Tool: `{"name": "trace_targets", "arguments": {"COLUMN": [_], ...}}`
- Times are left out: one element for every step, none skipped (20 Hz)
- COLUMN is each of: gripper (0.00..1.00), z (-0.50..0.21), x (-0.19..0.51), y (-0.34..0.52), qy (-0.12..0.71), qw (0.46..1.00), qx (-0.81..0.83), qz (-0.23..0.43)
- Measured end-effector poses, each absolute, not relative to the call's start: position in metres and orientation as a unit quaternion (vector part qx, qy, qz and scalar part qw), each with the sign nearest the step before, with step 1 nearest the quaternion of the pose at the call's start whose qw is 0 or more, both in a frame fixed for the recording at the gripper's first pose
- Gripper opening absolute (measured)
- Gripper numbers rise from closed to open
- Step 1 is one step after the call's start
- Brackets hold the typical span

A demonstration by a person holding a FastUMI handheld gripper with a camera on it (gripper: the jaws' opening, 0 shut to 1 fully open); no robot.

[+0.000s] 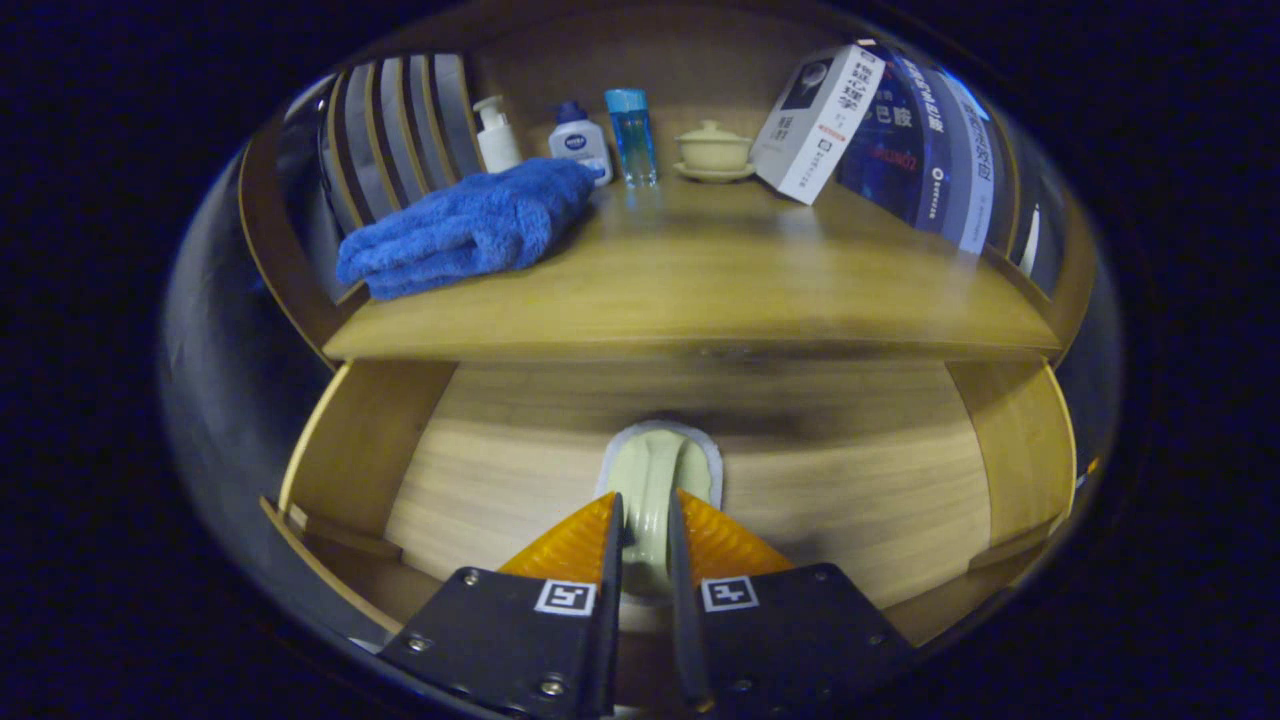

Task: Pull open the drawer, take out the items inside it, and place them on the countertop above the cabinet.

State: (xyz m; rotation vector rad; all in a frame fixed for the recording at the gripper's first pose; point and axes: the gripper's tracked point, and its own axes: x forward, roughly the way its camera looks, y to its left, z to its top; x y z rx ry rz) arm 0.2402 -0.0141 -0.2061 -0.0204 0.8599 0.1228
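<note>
Orange fingers of the gripper pinch a pale green object between them, above the open drawer. Beyond them lies the countertop. Lifting carelessly could knock the object on the counter's front edge, loosening this narrow grip.

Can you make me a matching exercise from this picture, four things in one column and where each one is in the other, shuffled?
Things:
1. towel
2. pale green item
3. white box
4. lidded bowl

Places:
A. in the open drawer, between the fingers of the hand-held gripper
B. leaning against the books
C. on the countertop, in front of the bottles
D. on the countertop, between the blue bottle and the white box

Pairs: 1-C, 2-A, 3-B, 4-D
</note>
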Motion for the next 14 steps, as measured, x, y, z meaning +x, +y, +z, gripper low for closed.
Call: {"name": "trace_targets", "arguments": {"gripper": [0.24,0.24,0.18,0.12,0.12,0.12,0.12,0.12,0.12,0.12,0.12,0.12,0.12,0.12], "z": [-0.208,-0.210,-0.202,-0.207,-0.202,-0.200,-0.194,-0.191,-0.186,-0.179,-0.173,-0.168,-0.164,-0.159], "x": [0.236,0.243,0.244,0.247,0.248,0.251,0.252,0.251,0.251,0.253,0.254,0.253,0.251,0.248], "y": [-0.012,-0.012,-0.015,-0.012,-0.012,-0.016,-0.017,-0.016,-0.014,-0.016,-0.018,-0.018,-0.017,-0.017], "qy": [0.422,0.421,0.417,0.416,0.408,0.400,0.396,0.393,0.391,0.388,0.383,0.383,0.384,0.381], "qw": [0.905,0.905,0.908,0.908,0.911,0.915,0.916,0.917,0.918,0.919,0.921,0.921,0.920,0.920], "qx": [-0.006,-0.009,-0.007,-0.013,-0.024,-0.038,-0.046,-0.046,-0.047,-0.049,-0.053,-0.058,-0.065,-0.070], "qz": [0.061,0.057,0.042,0.048,0.047,0.041,0.042,0.042,0.045,0.044,0.041,0.044,0.048,0.052]}}
